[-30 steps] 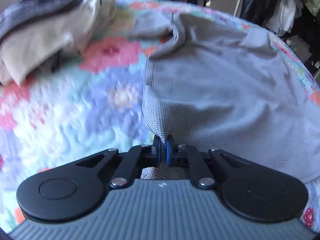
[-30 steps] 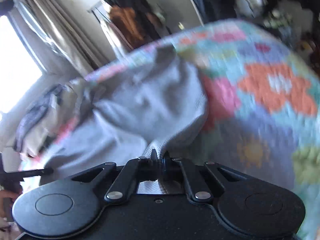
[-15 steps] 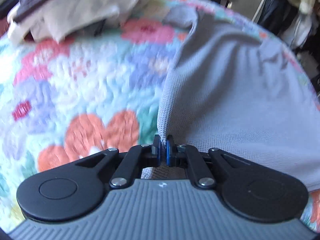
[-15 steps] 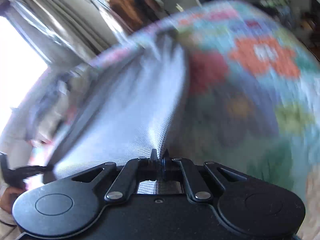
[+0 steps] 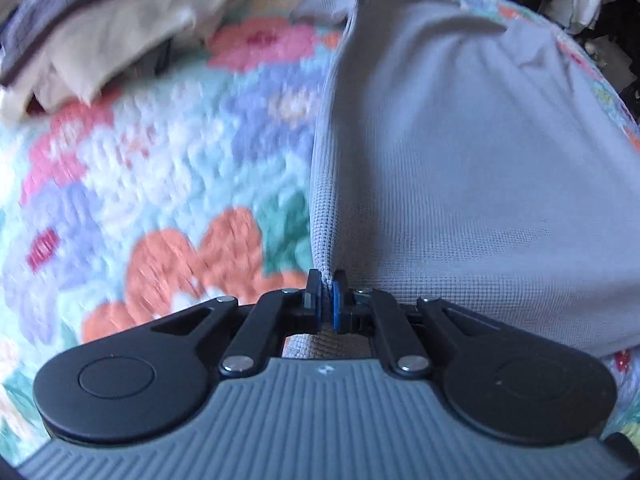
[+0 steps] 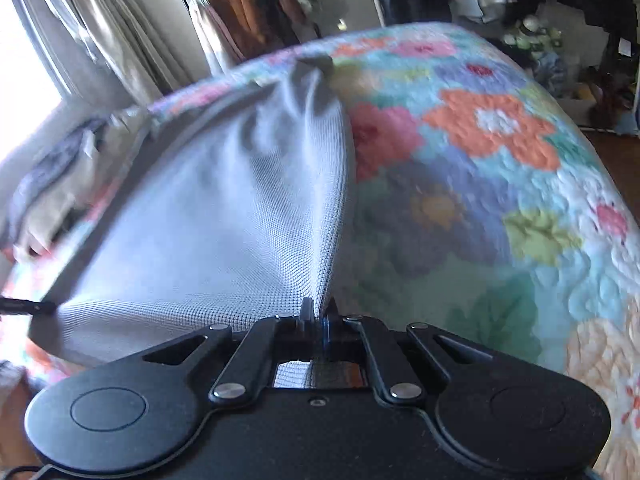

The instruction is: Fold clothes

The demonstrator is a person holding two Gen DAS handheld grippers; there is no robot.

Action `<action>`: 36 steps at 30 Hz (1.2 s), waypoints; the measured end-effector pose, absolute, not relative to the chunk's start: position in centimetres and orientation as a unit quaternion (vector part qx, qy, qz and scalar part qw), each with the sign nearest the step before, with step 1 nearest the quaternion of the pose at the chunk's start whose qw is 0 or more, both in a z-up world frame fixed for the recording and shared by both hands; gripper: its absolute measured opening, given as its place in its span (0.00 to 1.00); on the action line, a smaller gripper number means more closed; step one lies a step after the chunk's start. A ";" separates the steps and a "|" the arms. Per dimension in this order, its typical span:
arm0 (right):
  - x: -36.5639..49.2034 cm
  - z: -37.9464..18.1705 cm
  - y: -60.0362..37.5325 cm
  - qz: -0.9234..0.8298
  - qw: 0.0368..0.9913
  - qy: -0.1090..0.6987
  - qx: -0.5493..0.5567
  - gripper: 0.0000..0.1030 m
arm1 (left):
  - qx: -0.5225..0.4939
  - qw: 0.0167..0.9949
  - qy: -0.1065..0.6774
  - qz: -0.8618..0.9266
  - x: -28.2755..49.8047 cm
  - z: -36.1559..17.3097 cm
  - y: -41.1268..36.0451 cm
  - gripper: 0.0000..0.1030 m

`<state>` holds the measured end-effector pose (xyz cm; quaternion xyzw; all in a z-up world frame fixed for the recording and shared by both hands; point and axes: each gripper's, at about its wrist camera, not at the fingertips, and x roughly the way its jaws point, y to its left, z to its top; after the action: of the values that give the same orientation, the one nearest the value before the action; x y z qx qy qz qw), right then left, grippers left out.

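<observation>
The soft grey knit garment (image 5: 480,184) lies spread on the bed's flowery quilt (image 5: 168,168). The left gripper (image 5: 327,300) is pinched tight on one near corner, and the right gripper (image 6: 318,320) on the other, likely to pull the cloth flat. A heap of beige clothes (image 5: 104,36) sits well apart.

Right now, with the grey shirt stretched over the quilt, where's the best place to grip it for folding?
At its near hem corners, from the near side: the grey shirt is pulled flat there, and each hand-held gripper, left and right, already pinches one.
</observation>
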<state>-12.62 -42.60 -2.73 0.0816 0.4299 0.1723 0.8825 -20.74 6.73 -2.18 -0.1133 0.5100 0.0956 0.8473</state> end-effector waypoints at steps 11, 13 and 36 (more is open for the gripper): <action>-13.6 -5.4 -40.6 0.139 0.880 0.454 -0.014 0.03 | -0.083 0.831 0.541 0.105 -20.6 -3.3 6.2 0.05; -13.7 -5.4 -40.7 0.133 0.879 0.457 -0.034 0.03 | -0.060 0.827 0.550 0.099 -20.2 -3.6 6.2 0.09; -3.5 5.4 -41.1 0.181 0.866 0.466 -0.009 0.51 | 0.130 0.832 0.538 -0.021 -13.1 12.7 -5.6 0.52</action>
<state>-3.51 -41.10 5.38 -0.0094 0.4660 0.1810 0.8660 -13.10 -5.59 12.73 0.1298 0.5383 -0.0215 0.8324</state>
